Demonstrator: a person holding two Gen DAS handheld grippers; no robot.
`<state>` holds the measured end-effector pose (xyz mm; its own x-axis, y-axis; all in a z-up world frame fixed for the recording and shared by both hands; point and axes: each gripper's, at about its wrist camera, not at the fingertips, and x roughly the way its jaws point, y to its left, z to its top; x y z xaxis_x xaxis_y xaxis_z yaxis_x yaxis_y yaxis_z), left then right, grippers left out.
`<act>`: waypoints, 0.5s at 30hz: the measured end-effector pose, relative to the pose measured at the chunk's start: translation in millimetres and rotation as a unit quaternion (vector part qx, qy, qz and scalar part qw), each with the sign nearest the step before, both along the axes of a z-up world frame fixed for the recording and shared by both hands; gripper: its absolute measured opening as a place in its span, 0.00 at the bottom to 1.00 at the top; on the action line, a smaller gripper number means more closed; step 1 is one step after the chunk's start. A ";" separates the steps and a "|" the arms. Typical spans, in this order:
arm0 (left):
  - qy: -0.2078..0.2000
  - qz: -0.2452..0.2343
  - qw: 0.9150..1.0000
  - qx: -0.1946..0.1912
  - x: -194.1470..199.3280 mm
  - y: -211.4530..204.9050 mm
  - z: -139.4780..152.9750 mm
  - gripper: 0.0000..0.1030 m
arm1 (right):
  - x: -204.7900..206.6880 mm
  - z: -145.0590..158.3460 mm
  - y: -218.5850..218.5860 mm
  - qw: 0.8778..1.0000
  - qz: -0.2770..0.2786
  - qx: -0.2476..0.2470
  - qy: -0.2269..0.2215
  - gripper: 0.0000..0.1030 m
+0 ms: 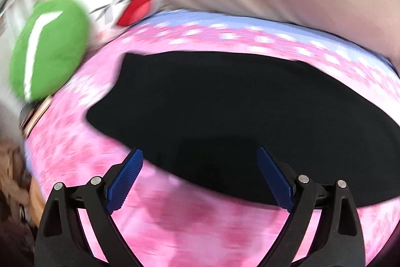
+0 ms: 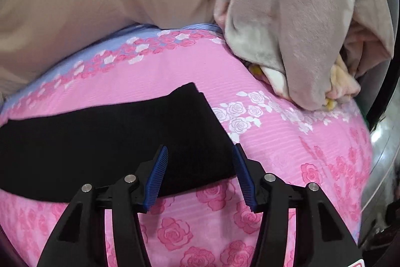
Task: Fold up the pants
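Both grippers, left [image 1: 200, 154] and right [image 2: 200, 154], are hovering jaws wide over black pants [image 1: 225, 104] on the rose bedsheet [image 2: 275, 142], so I'd pinch near-edge corners evenly.

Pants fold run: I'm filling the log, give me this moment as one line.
pants: black, flat on pink sheet | left gripper: open, above pants, empty | right gripper: open at pants edge, empty | left view blurred
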<state>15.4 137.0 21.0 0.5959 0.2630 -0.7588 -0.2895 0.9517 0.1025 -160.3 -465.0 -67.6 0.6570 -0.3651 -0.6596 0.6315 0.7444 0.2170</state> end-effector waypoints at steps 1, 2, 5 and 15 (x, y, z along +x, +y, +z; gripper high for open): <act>0.002 0.023 1.000 -0.005 -1.3 23.5 -0.6 0.88 | 5.6 -3.1 1.7 1.000 -0.007 -0.015 0.022 0.52; 0.002 0.039 0.999 -0.006 -2.3 39.7 -1.0 0.88 | 9.4 -6.8 0.2 0.999 -0.011 -0.016 0.033 0.52; -0.002 0.081 0.997 0.006 -4.2 84.4 0.6 0.88 | 17.6 -19.4 -9.6 0.999 -0.014 0.010 0.045 0.46; 0.002 0.119 0.993 -0.023 -4.4 145.6 -3.4 0.88 | -7.5 -7.4 -18.9 0.996 -0.072 0.051 0.001 0.31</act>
